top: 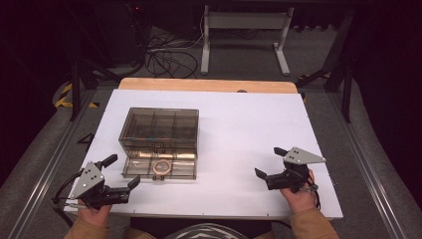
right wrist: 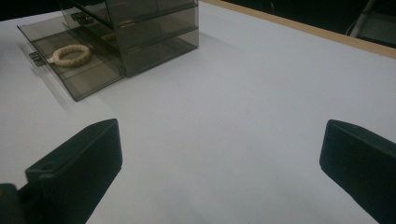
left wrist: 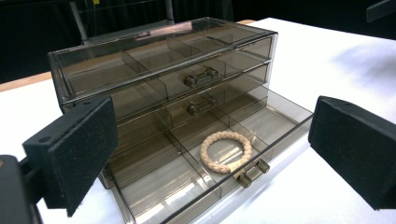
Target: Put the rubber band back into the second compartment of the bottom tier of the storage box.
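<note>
Both grippers, left (top: pixel 119 174) and right (top: pixel 268 162), gape wide, holding nothing; braided ring (left wrist: pixel 226 150) lies in the pulled-out bottom drawer (left wrist: pixel 261 114), so push its handle (left wrist: pixel 252 173) squarely inward

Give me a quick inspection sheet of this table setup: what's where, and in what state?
Surface: white tabletop with a wooden far edge.
Job's things: smoky clear plastic three-drawer organiser, bottom drawer pulled out; cream braided ring in its middle front compartment.
Clutter: nothing seen.
Grippers: left gripper and right gripper open, empty, resting near the front edge.
Cables: black tangle on the floor beyond.
Surroundings: dark room, white table frame.
</note>
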Demonstrator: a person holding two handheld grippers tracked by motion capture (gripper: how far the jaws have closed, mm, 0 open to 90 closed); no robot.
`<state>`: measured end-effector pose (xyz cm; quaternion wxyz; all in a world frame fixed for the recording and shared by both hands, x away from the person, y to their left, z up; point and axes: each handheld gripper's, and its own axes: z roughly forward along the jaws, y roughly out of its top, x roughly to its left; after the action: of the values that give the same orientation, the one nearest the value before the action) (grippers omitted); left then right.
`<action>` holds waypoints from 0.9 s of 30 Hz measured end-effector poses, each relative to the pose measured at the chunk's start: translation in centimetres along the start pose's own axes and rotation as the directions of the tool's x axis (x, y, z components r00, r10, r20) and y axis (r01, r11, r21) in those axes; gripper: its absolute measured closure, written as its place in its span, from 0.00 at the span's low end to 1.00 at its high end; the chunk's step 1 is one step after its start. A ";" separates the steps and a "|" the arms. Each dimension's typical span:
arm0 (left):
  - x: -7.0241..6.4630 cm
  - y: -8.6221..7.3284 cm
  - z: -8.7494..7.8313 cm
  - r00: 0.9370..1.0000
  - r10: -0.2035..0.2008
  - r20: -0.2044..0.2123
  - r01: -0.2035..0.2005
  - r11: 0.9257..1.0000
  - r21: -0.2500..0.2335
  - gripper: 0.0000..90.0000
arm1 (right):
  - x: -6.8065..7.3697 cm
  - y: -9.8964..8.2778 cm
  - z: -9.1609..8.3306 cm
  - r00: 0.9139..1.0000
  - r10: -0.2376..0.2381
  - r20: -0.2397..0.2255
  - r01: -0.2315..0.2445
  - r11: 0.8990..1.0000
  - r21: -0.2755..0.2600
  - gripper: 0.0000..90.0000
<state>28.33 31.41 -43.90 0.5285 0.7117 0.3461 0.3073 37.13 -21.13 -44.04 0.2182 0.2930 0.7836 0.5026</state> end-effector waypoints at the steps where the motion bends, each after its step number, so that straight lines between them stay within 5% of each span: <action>1: 0.0 0.0 0.0 1.000 -0.001 0.000 0.001 1.000 -0.003 0.02 | -0.1 -0.3 -0.1 1.000 0.003 0.003 -0.003 1.000 0.000 0.00; 15: -0.1 -0.3 -0.1 1.000 -0.012 -0.001 0.012 1.000 0.013 0.02 | -0.5 -2.8 -0.6 0.999 0.038 0.015 -0.038 0.999 0.028 0.00; 27: 0.1 -0.4 -0.2 1.000 -0.018 -0.025 0.018 1.000 0.005 0.02 | 0.0 -2.1 -0.7 1.000 -0.017 0.022 0.017 1.000 0.007 0.00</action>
<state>28.16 31.65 -44.26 0.5250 0.7061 0.3598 0.3105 36.19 -22.33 -45.67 0.2301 0.2926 0.7852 0.4949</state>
